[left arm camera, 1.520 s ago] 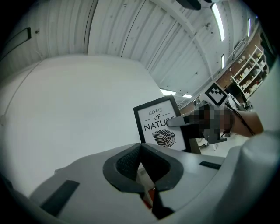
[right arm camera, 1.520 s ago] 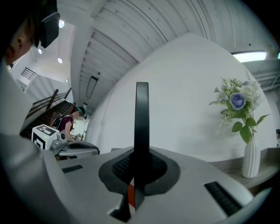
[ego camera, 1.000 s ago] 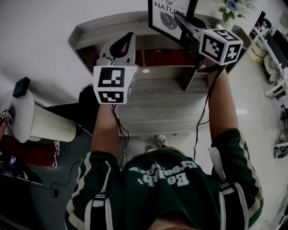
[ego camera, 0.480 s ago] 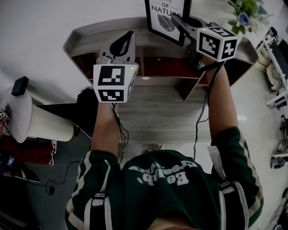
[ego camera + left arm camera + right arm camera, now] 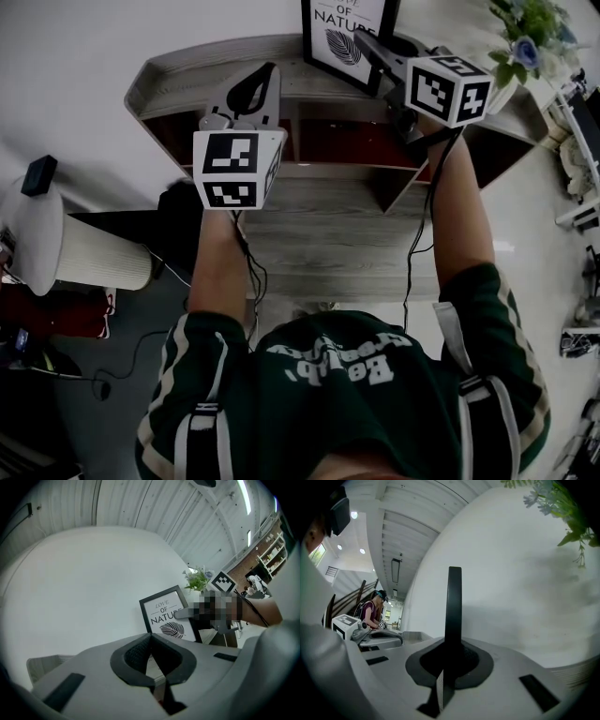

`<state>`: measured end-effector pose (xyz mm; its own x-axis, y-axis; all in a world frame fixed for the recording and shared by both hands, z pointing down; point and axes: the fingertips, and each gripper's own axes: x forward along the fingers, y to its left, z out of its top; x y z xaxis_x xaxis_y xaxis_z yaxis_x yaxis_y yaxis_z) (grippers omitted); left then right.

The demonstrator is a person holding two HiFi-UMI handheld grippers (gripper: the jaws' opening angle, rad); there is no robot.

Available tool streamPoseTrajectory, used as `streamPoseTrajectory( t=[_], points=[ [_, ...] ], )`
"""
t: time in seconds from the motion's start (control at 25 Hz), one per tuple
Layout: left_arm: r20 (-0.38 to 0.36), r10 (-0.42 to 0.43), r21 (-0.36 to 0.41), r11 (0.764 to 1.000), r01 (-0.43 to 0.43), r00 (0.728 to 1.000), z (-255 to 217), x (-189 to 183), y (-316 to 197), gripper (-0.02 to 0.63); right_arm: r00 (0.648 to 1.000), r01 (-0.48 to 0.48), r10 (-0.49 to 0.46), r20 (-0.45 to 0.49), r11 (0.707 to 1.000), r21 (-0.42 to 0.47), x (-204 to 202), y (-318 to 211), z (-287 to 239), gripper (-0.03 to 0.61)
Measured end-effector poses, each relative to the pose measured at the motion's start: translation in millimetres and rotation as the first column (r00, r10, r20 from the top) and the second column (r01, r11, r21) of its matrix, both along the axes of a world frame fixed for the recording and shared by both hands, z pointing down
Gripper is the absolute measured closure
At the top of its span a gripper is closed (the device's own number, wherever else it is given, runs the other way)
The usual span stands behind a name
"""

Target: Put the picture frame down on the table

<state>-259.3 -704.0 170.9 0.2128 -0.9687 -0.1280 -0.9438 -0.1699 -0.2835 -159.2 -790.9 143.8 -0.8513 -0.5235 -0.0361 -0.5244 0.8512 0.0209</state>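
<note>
The picture frame [image 5: 345,33] is black with a white print reading "LOVE OF NATURE" and a leaf. It stands upright at the back of the grey wood table's top [image 5: 187,70], close to the white wall. My right gripper [image 5: 364,44] is shut on the frame's right edge, which shows as a thin black bar [image 5: 454,616] between the jaws. My left gripper [image 5: 267,77] hovers over the table's left part, shut and holding nothing. In the left gripper view the frame [image 5: 164,613] shows beyond the closed jaws. Whether its bottom rests on the table is hidden.
A vase of flowers [image 5: 525,37] stands at the table's right end, close to the frame. Below the top are a red-lined shelf [image 5: 328,127] and a lower wood board [image 5: 328,225]. A white round stand [image 5: 56,248] with a black device sits left. A person [image 5: 372,611] stands far off.
The right gripper and the frame have shifted slightly left along the wall. The left gripper has barely moved.
</note>
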Motion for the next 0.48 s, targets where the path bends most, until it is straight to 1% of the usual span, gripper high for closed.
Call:
streamPoseTrajectory(
  t=[0.24,0.4,0.44,0.48],
  points=[
    [-0.004,-0.007,-0.025,1.000,0.007,1.000,10.9,-2.5,-9.6,0.595,1.000,-0.011,0.012,-0.025,0.999,0.040,-2.6,-6.7,4.4,0.537],
    [-0.002,-0.003,-0.028,1.000,0.003,1.000,11.4,1.1,-13.5,0.595,1.000,0.002,-0.001,-0.025,0.999,0.040,-3.0,-6.8,6.7,0.535],
    [0.000,-0.002,-0.028,1.000,0.002,1.000,11.5,2.4,-14.2,0.595,1.000,0.004,-0.003,-0.029,0.999,0.042,-2.5,-7.0,7.1,0.515],
    [0.002,-0.001,-0.028,1.000,0.001,1.000,12.1,3.6,-15.0,0.595,0.999,0.006,-0.005,-0.032,0.999,0.044,-2.0,-7.2,7.7,0.455]
  ],
)
